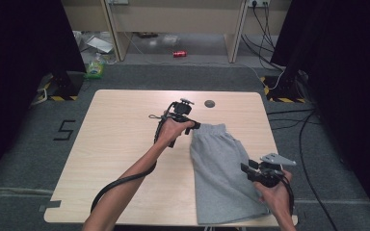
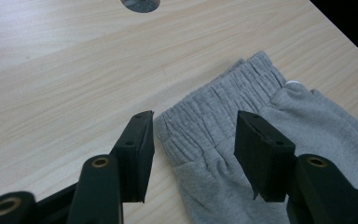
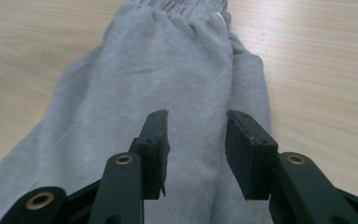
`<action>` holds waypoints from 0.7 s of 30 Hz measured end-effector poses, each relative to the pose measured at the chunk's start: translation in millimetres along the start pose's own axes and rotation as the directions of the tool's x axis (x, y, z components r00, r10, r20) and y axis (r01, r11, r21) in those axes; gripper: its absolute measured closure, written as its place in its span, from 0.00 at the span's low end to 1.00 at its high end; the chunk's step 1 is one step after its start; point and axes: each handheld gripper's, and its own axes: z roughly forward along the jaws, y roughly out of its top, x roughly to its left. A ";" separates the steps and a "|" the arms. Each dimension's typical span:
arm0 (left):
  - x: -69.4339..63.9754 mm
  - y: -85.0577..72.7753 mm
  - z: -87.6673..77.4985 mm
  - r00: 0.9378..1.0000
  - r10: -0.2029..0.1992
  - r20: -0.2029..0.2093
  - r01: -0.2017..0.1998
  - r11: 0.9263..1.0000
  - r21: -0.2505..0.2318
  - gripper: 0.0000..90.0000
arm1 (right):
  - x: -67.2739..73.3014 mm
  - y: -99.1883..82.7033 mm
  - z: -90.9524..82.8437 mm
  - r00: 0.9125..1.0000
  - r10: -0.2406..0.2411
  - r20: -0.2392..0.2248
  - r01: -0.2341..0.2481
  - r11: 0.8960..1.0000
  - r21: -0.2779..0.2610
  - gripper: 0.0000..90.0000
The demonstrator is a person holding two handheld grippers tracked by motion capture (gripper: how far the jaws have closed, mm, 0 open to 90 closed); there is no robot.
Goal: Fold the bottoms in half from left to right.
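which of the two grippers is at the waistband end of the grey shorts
The left gripper, open-jawed at the elastic waistband of the grey fabric shorts; the right gripper hovers nearer the hem.

Bare table (image 1: 125, 144) lies open left of the left claw (image 1: 195, 126); shorts (image 1: 221, 173) cover the surface between both claws.

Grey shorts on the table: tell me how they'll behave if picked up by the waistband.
The grey shorts are probably floppy: the cloth lies flat with soft creases, so the legs would likely hang and sag. The gathered waistband looks thicker, likely the firmer hold. They seem light, and would likely bunch rather than slide on the wooden table.
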 end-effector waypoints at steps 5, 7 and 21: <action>1.3 -4.3 1.6 1.000 -0.005 0.005 0.005 1.000 -0.001 0.50 | -10.1 12.1 31.1 1.000 0.003 0.013 -0.004 0.999 0.035 0.69; 2.0 -6.0 2.7 1.000 -0.004 0.006 0.004 1.000 0.003 0.50 | -11.8 13.7 39.9 1.000 0.009 0.017 -0.009 0.999 0.054 0.70; 5.5 -11.1 6.8 1.000 -0.025 0.009 0.025 1.000 0.005 0.47 | -27.1 17.7 51.8 0.999 0.023 0.045 -0.027 0.997 0.078 0.96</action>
